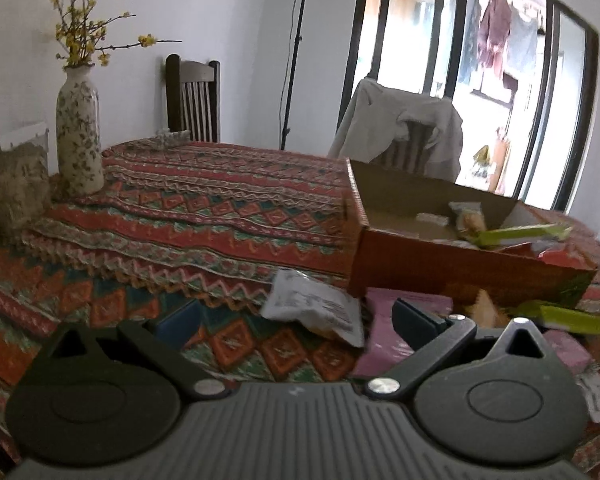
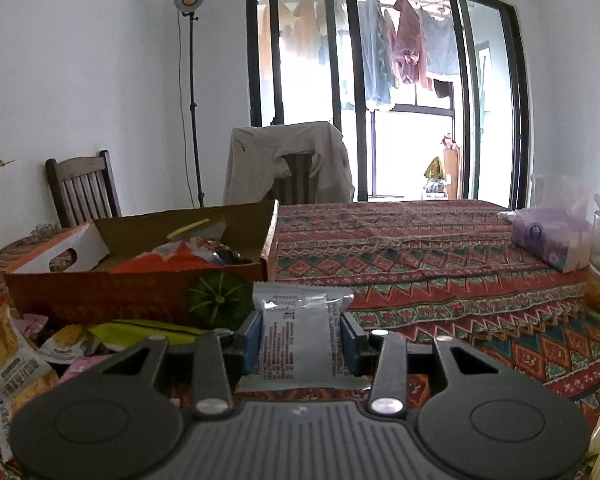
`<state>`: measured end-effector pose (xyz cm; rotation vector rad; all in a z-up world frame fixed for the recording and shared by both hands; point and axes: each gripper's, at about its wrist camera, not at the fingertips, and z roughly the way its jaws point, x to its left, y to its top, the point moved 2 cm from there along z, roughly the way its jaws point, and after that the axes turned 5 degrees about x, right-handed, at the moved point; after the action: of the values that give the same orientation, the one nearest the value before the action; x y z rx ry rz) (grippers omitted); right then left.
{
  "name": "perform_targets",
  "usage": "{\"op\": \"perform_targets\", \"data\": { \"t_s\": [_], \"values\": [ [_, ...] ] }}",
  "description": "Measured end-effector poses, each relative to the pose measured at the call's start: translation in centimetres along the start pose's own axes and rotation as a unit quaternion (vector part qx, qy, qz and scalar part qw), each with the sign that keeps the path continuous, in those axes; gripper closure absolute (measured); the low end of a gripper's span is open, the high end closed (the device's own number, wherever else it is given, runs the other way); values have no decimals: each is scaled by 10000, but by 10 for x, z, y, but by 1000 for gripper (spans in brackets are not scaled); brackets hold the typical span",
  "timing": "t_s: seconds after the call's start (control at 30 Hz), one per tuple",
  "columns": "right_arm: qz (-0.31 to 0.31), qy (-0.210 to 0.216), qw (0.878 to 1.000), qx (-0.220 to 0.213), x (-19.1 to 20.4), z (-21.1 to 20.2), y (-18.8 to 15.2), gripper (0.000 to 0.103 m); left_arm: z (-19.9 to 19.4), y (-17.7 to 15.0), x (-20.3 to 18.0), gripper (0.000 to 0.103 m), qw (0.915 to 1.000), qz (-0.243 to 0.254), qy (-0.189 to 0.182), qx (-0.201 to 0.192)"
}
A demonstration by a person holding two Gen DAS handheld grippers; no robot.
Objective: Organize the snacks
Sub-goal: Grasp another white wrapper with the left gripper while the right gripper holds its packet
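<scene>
Cardboard box (image 2: 140, 292) holds snack packs, contents blurry; right tongs (image 2: 300, 340) grasp silver packet (image 2: 294, 336); left tongs (image 1: 296, 320) released.

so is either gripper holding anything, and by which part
The right gripper clamps a silver-grey foil snack packet across its middle, by its side edges. The left gripper is open and holds nothing.
</scene>
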<state>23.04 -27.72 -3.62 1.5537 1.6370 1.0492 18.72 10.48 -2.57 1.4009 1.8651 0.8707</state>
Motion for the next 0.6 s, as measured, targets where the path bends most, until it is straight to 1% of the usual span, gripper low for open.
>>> {"op": "perform_targets", "data": {
  "t_s": [0.07, 0.13, 0.3, 0.43, 0.53, 0.6],
  "values": [
    [48, 10, 10000, -6, -1, 0, -1, 63, 4, 6, 2, 0, 9999, 108, 81, 107],
    [61, 12, 10000, -20, -1, -1, -2, 63, 12, 9, 3, 0, 9990, 259, 200, 308],
    [96, 14, 9999, -30, -1, -1, -1, 63, 30, 7, -2, 0, 9951, 718, 366, 566],
    [96, 9, 9999, -28, -1, -1, -1, 63, 48, 11, -4, 0, 9945, 654, 320, 758],
    [120, 4, 9999, -32, -2, -2, -1, 63, 61, 17, -9, 0, 9929, 698, 428, 867],
    [123, 4, 9999, -33, -2, -2, -1, 63, 70, 20, -14, 0, 9913, 794, 438, 957]
  ]
}}
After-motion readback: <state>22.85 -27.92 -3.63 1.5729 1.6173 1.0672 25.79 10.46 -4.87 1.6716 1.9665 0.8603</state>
